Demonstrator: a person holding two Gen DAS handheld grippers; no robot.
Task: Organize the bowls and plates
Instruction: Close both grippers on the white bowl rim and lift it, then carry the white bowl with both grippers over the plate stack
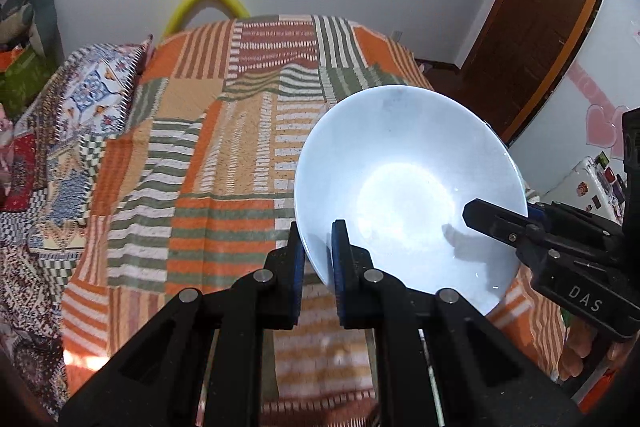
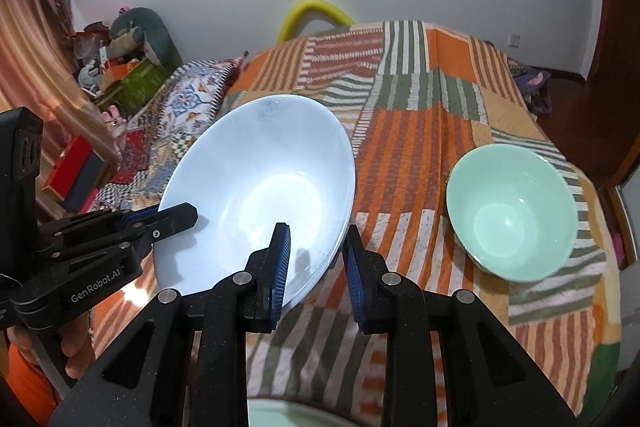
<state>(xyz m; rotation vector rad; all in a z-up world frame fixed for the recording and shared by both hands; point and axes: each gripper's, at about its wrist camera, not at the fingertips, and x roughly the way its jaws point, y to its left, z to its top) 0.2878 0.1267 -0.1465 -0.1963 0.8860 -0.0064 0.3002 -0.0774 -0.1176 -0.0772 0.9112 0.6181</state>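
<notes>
A pale blue bowl (image 1: 404,183) is held tilted in the air above the bed, gripped on two sides of its rim. My left gripper (image 1: 318,259) is shut on its near-left rim. My right gripper (image 2: 316,259) straddles the bowl's right rim (image 2: 256,195), one finger inside and one outside, with a visible gap to the outer finger. A mint green bowl (image 2: 512,211) sits upright on the bedspread to the right. The rim of another green dish (image 2: 288,415) shows at the bottom of the right wrist view.
The patchwork orange, green and white striped bedspread (image 1: 224,155) covers the bed. A patterned pillow (image 1: 96,95) lies at the left. A wooden door (image 1: 536,19) stands at the right. Boxes and soft toys (image 2: 120,55) are piled left of the bed.
</notes>
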